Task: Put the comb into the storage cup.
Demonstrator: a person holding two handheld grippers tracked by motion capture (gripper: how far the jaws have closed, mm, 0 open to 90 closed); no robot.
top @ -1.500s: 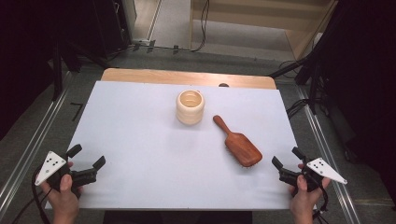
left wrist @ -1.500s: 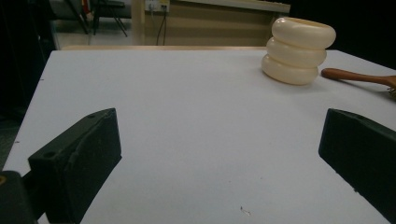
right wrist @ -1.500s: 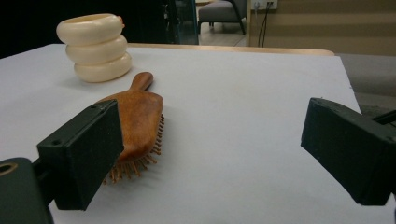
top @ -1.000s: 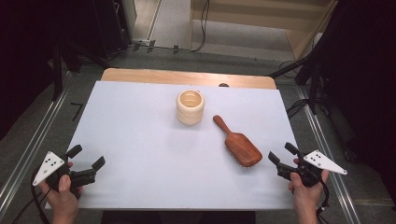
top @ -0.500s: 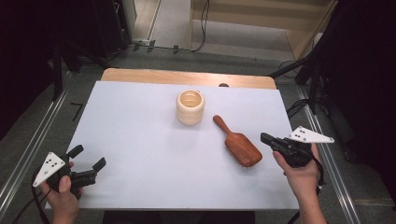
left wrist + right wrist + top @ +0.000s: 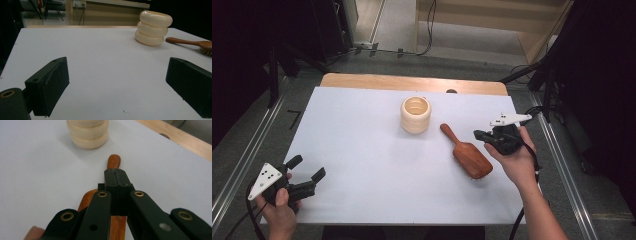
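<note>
Right tongs (image 6: 117, 178) cover the middle of the hairbrush (image 6: 113, 161) handle; the brush head runs off the edge beside the left tongs (image 6: 117, 82), and the ringed cup's (image 6: 87, 135) top is cropped.

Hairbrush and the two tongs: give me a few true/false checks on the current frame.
1. The right tongs are shut with nothing between them. True; the right gripper view shows them pressed together above the hairbrush.
2. The hairbrush lies bristles up. False; its smooth wooden back faces up, bristles toward the table.
3. The left tongs hold the cream ringed cup. False; they are open and empty at the near left corner, far from the cup.
4. The cup stands upright. True.
5. The brush handle points toward the cup. True.
</note>
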